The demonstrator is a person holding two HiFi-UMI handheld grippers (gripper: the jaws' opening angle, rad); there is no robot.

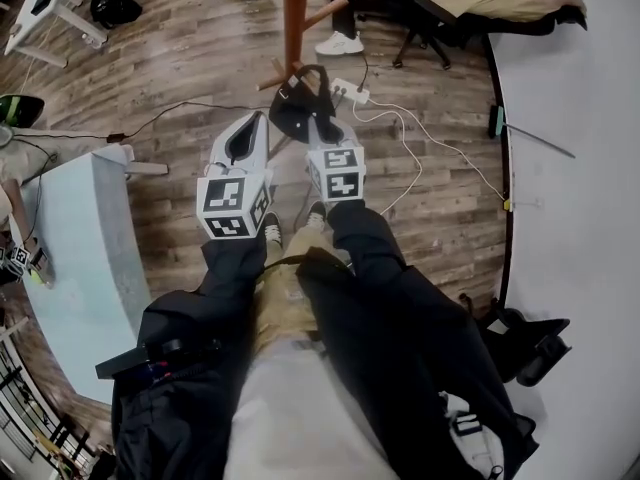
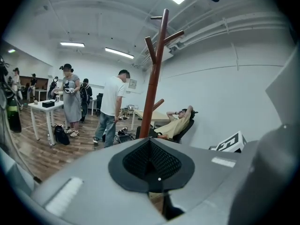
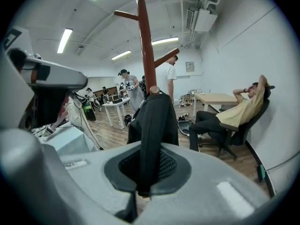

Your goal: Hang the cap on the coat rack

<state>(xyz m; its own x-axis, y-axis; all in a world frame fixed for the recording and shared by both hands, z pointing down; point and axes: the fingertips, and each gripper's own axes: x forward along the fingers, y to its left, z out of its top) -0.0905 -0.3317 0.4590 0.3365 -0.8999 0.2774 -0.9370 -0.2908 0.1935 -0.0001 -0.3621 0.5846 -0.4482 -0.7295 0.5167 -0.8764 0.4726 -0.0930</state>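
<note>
The black cap (image 1: 298,103) hangs from my right gripper (image 1: 318,120), which is shut on its fabric. In the right gripper view the cap (image 3: 155,118) rises from between the pads and hides the lower part of the brown coat rack (image 3: 145,41). The rack's pole (image 1: 293,18) stands just beyond the cap, with bare pegs high up (image 2: 157,64). My left gripper (image 1: 250,120) is level with the right one, a little to its left. Its jaws (image 2: 150,143) are shut with nothing between them, and it points at the rack.
A pale blue table (image 1: 90,258) stands at the left, a white wall (image 1: 580,218) at the right. A power strip (image 1: 350,90) with trailing cables lies by the rack's foot. A person reclines in a chair (image 3: 239,116) behind it. Other people (image 2: 115,107) stand further back.
</note>
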